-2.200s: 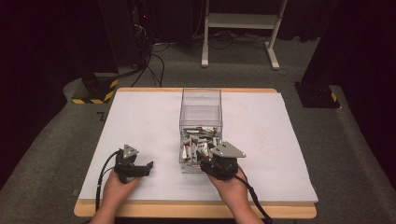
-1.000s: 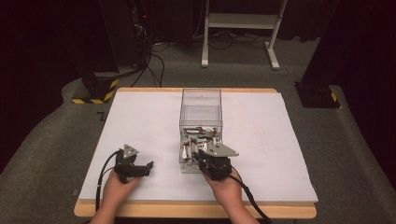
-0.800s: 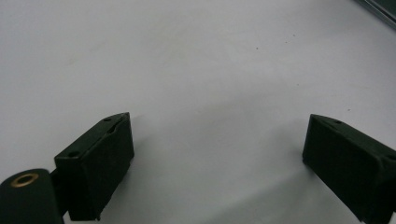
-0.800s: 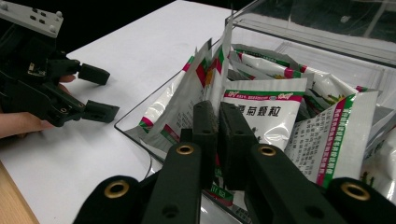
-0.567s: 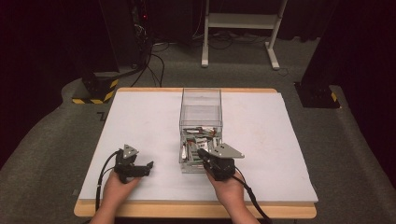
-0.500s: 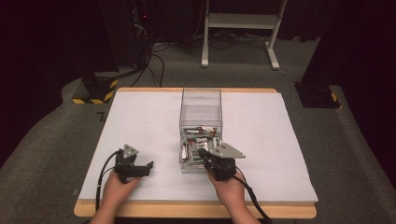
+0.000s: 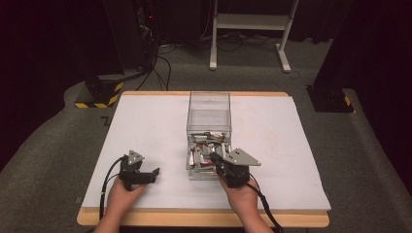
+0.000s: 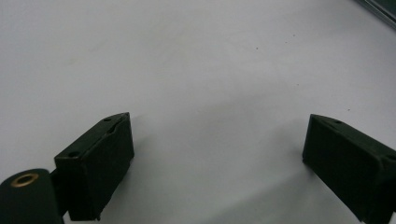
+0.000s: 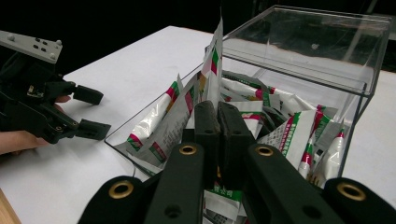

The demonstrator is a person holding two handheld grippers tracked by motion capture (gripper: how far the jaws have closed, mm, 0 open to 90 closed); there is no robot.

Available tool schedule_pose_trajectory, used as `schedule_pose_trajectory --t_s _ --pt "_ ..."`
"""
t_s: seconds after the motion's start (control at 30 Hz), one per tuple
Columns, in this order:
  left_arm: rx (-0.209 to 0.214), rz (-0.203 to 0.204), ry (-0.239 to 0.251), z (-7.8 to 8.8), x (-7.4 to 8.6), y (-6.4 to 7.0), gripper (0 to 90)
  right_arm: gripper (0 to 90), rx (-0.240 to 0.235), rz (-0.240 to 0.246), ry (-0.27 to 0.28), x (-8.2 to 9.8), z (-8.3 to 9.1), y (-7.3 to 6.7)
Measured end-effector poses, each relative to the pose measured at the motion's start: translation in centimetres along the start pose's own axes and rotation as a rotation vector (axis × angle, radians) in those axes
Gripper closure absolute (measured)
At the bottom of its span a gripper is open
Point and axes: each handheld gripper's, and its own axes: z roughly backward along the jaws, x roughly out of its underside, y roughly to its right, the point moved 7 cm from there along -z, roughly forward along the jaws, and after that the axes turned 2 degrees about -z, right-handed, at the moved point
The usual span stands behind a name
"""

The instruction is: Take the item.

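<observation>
**Right tool pinches a sachet at the clear box**

The right tool [image 9: 217, 116] has its jaws closed on a sachet [image 9: 212, 70] standing up out of the clear box [image 7: 209, 114], apparently to draw one from the pile. The left tool [image 7: 145, 174] rests spread wide on the bare white worktop [image 7: 145, 121], holding nothing, well left of the box.

Packet [image 9: 212, 70] lower end was hidden between right gripper [image 9: 217, 122] jaws; print on sachets [image 7: 206, 150] too small to read.
</observation>
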Motion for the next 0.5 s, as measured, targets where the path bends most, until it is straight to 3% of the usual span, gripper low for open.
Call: schedule_pose_trajectory --t_s 0.5 --pt "0.0 0.001 0.001 -0.01 0.0 0.01 8.9 88.6 0.01 -0.003 0.03 -0.49 0.57 0.44"
